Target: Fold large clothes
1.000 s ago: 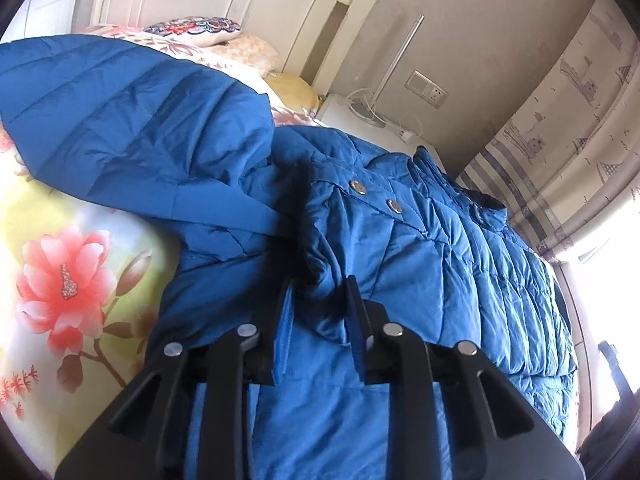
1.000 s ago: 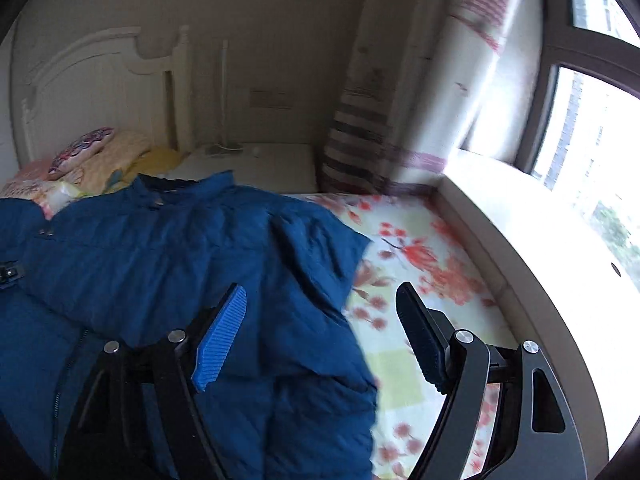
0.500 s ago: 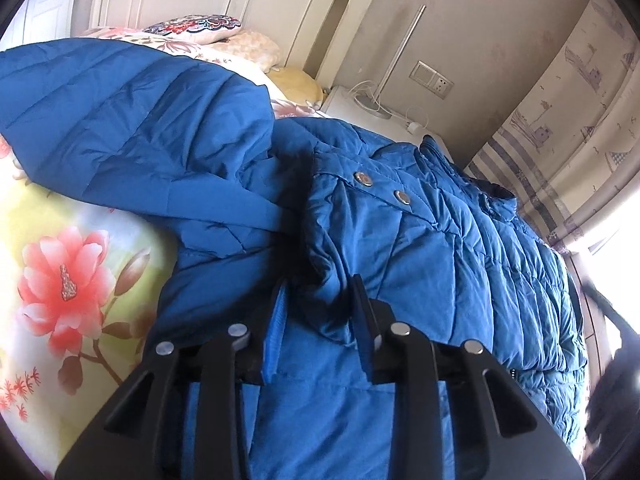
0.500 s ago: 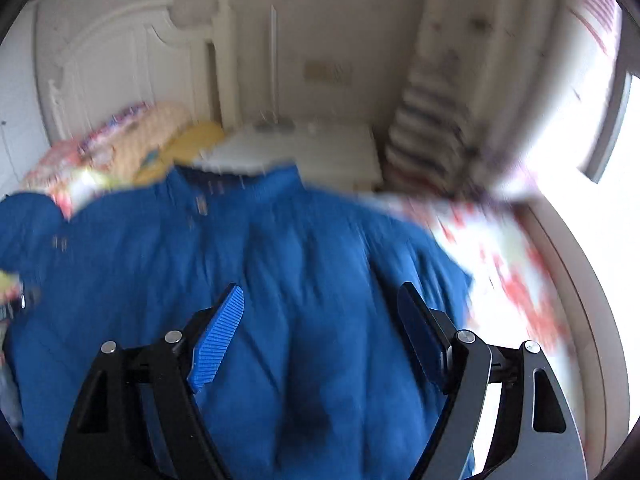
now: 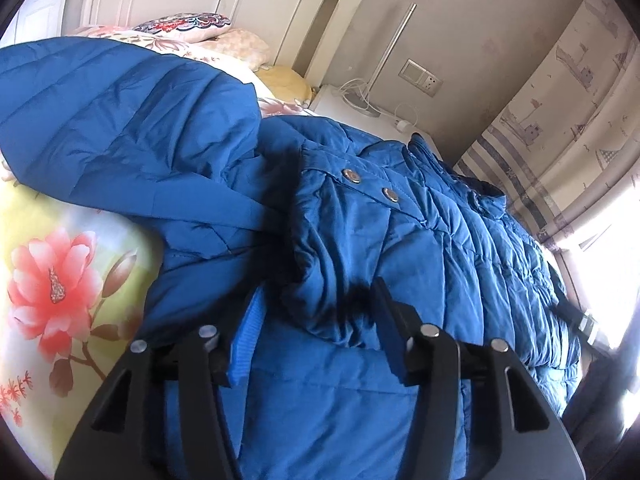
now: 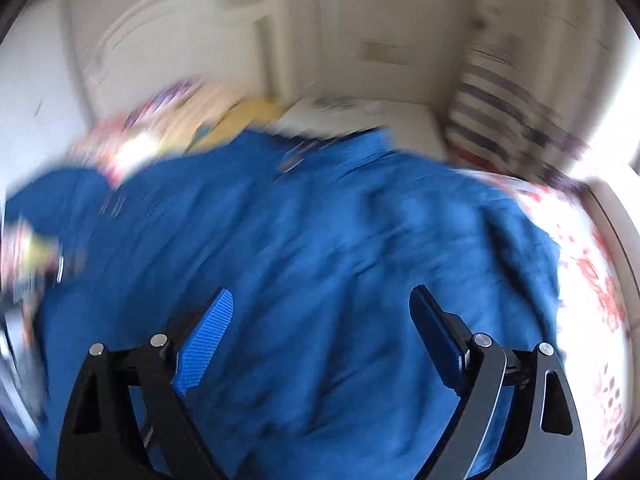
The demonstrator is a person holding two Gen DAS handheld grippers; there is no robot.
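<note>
Left hand-held gripper is opening and letting go of a puffy fold of the blue coat, which lies spread on the flowery bed. Right hand-held gripper hangs over the coat, opening wide, holding nothing. Best to let the fold drop flat, then pat it smooth. I count one coat, two silver snaps, two grippers.
</note>
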